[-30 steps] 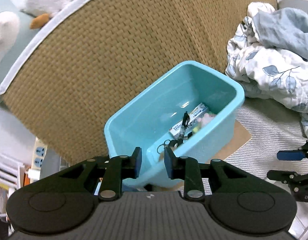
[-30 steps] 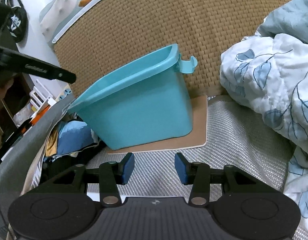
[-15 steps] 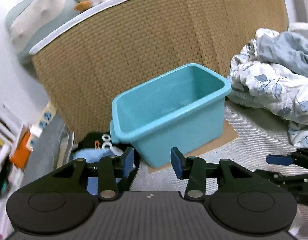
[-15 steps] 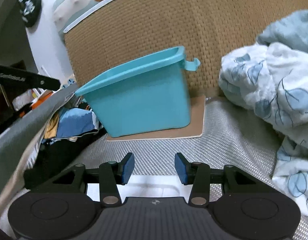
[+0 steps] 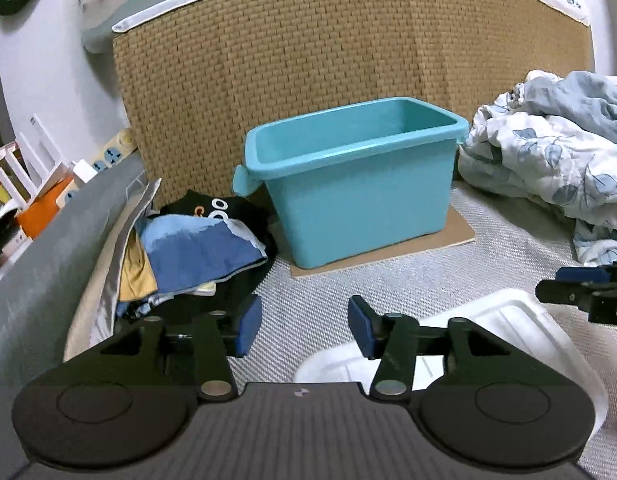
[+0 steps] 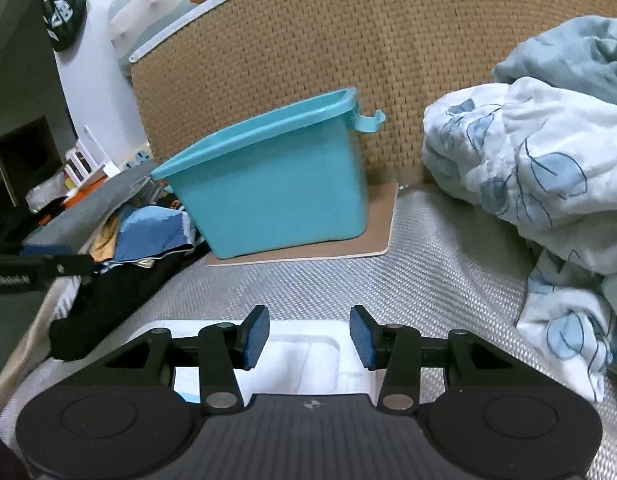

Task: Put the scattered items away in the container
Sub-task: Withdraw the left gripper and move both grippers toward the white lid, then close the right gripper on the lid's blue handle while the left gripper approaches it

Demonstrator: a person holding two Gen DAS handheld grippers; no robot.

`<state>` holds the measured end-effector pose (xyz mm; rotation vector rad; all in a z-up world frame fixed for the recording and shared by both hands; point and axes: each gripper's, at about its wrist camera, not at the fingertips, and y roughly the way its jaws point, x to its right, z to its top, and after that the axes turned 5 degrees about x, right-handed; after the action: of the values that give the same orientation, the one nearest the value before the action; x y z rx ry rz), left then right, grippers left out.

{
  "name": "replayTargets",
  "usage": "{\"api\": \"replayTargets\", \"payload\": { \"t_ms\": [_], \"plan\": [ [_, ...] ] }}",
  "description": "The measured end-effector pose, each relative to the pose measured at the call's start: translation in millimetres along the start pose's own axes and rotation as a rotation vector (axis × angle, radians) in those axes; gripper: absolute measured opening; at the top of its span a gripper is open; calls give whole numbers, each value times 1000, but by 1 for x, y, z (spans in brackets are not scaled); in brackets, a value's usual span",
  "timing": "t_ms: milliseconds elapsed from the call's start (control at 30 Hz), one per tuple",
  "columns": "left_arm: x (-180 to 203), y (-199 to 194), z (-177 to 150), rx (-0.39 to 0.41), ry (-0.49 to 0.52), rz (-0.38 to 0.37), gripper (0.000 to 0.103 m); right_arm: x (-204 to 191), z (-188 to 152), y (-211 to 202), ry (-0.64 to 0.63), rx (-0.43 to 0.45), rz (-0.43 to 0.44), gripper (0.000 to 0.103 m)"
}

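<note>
A teal plastic bin (image 5: 360, 188) (image 6: 272, 192) stands upright on a thin brown board (image 5: 448, 236) (image 6: 372, 236) against a woven wicker headboard. Its contents are hidden from this low angle. My left gripper (image 5: 304, 330) hangs open and empty over the grey woven mat, a good way in front of the bin. My right gripper (image 6: 308, 336) is open and empty too, low over a white moulded tray (image 6: 304, 344) (image 5: 508, 320). The right gripper's fingertips (image 5: 580, 280) show at the right edge of the left wrist view.
A pile of blue, black and yellow clothes (image 5: 196, 248) (image 6: 148, 236) lies left of the bin. A crumpled leaf-print duvet (image 5: 548, 168) (image 6: 528, 168) fills the right. A grey ledge (image 5: 48, 264) runs along the left. Plush toys (image 6: 156, 4) sit above the headboard.
My left gripper has pulled back and down from above the bin's opening to low over the mat, and its jaws have opened wider. The right gripper backed off slightly over the white tray.
</note>
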<state>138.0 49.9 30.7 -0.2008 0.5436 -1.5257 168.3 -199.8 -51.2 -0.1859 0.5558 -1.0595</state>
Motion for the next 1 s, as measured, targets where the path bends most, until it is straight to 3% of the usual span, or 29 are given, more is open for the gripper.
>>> {"api": "replayTargets", "payload": {
  "t_ms": [167, 300, 467, 767, 1000],
  "plan": [
    [0, -1, -20, -4, -34, -12, 60, -8, -6, 1, -58, -35, -23, 49],
    [-1, -1, -38, -12, -45, -13, 69, -17, -12, -6, -109, -51, -22, 51],
    [-7, -2, -60, -41, -87, -46, 77, -10, -20, -17, -66, -62, -41, 53],
    [-20, 1, -86, -76, -177, -104, 82, -11, -38, -25, -76, -75, -44, 61],
    [-12, 3, -94, -83, -164, -149, 84, -19, -47, -26, -122, -72, -42, 65]
  ]
}}
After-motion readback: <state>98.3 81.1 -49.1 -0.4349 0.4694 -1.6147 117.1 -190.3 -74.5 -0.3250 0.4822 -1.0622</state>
